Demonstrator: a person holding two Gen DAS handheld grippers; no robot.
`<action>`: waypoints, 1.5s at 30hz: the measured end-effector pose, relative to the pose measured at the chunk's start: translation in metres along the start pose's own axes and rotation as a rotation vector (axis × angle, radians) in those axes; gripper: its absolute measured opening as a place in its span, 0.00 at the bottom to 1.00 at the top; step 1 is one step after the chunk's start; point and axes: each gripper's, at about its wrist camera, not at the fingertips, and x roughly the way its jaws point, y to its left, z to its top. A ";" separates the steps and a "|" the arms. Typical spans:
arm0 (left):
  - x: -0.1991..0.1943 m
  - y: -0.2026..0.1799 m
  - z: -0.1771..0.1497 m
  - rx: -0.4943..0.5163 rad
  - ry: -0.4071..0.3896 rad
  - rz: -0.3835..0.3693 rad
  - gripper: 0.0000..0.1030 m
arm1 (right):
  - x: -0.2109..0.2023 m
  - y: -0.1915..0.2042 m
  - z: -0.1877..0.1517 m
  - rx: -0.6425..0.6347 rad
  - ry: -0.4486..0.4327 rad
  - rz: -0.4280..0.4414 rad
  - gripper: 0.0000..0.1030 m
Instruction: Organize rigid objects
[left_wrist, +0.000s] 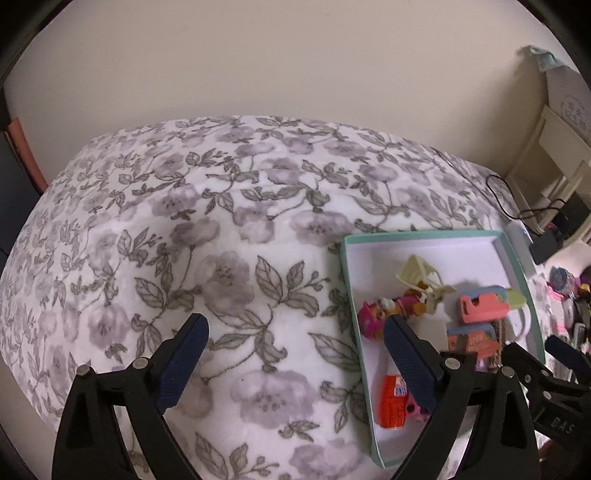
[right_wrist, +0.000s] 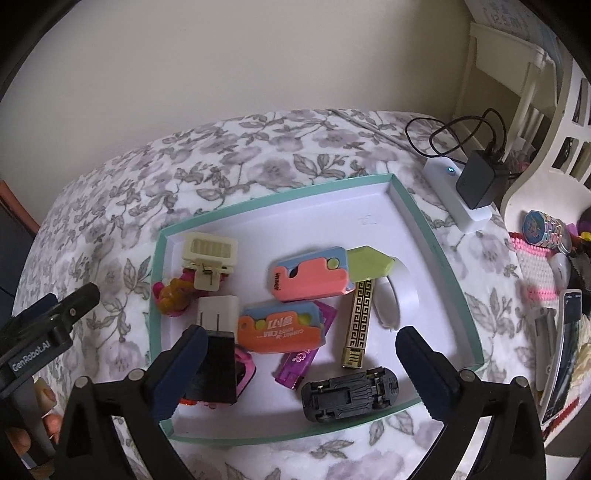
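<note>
While toys crowd the box (right_wrist: 436, 236), charger (right_wrist: 480, 181) beside, floral blanket (left_wrist: 221, 240) beneath.

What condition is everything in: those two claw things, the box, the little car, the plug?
left gripper: open, empty, over the bedspread.
right gripper: open, empty, above the box.
box: lidless, holding toys.
toy car: upside down, wheels up.
black adapter: plugged in.
power strip: light on.

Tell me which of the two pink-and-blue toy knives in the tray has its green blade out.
The farther pink-and-blue toy knife, lying next to the gold patterned bar: its yellow-green blade sticks out. The nearer one shows no blade.
</note>
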 end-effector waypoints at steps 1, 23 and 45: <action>-0.003 0.001 0.000 -0.001 0.007 -0.005 0.93 | -0.002 0.001 -0.001 -0.003 -0.001 -0.001 1.00; -0.060 0.016 -0.038 0.007 -0.051 0.081 0.93 | -0.045 0.029 -0.030 -0.088 -0.062 0.003 1.00; -0.075 0.026 -0.056 -0.016 -0.036 0.172 0.93 | -0.072 0.034 -0.050 -0.127 -0.107 0.018 1.00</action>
